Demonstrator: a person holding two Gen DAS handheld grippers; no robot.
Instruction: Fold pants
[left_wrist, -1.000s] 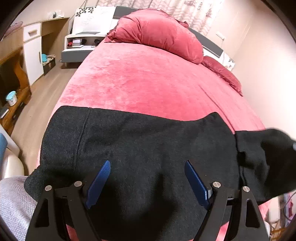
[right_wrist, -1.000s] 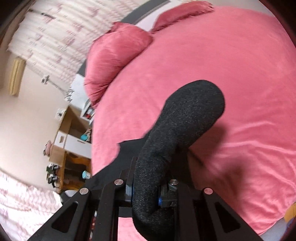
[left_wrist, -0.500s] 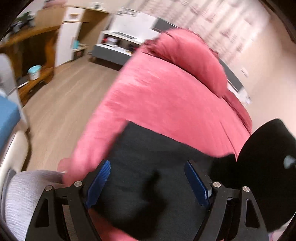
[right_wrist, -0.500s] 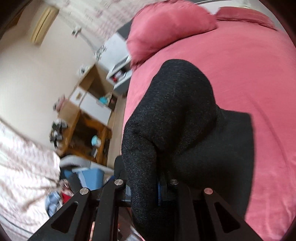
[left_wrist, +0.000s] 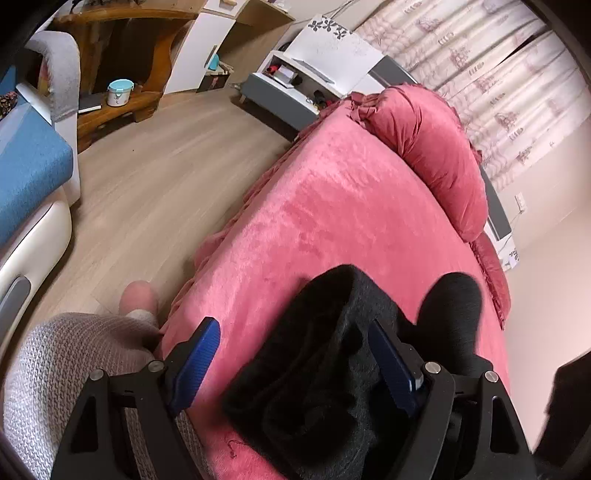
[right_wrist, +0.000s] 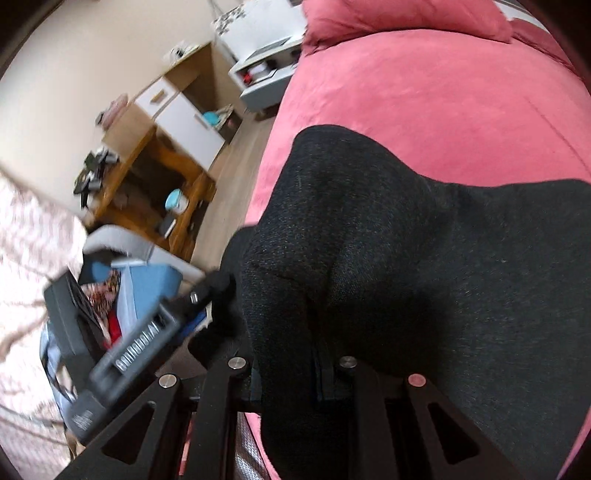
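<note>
bed (left_wrist: 332, 206) | pink cover | on it: black pants (left_wrist: 325, 369), pillow (left_wrist: 436, 147)

Soft, even daylight, seemingly through the patterned curtains (left_wrist: 491, 85) in the left wrist view. Faint sheen on the pink bedspread (left_wrist: 332, 206); no hard shadows. Black pants (right_wrist: 424, 251) underexposed, folds barely readable. Strong fisheye bending with dark vignette at all 4 corners. Left wrist view mostly sharp; right wrist view motion-blurred along its left edge, worst on the left gripper (right_wrist: 207, 306).
</note>
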